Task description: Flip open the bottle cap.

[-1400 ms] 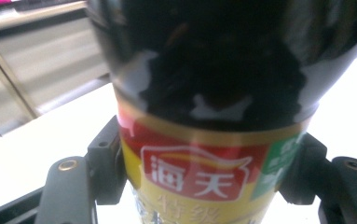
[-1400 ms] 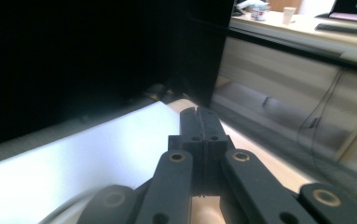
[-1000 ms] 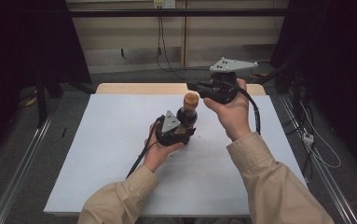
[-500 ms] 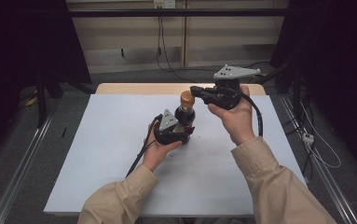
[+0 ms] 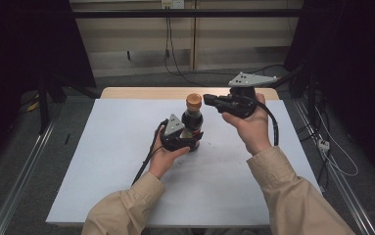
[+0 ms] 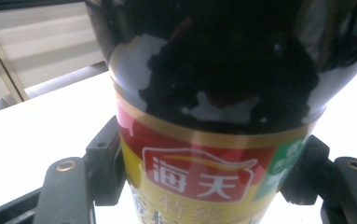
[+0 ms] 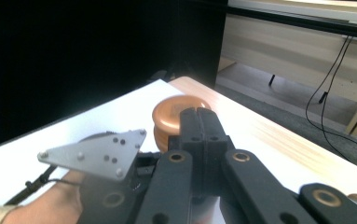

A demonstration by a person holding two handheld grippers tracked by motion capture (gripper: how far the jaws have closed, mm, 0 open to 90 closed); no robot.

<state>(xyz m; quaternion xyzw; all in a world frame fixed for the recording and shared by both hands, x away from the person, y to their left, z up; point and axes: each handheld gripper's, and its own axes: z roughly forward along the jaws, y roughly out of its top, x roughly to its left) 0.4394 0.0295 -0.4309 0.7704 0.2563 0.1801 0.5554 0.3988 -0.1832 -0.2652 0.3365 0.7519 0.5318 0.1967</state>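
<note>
Since a second ago the right claw has shifted a little to the right of the bottle top and dropped slightly, while the left claw has kept its place. Near the middle of the white-covered tabletop stands the dark glass sauce bottle with a red and yellow label and a round copper-brown cap, upright. The left claw is clamped on the bottle's lower body; in the left gripper view its two black pads press the label from either side, with the bottle rising between them. The right claw hovers level just beside the cap, jaws pressed together with nothing between them; in the right gripper view its closed tips sit right in front of the cap, touching or nearly so, I cannot tell which. Below them in that view lie the left claw's grey three-cornered plate and its black cable. Beyond the tabletop's bare wooden far edge, black cables hang down a pale panel wall, and a metal floor rail runs along the left.
</note>
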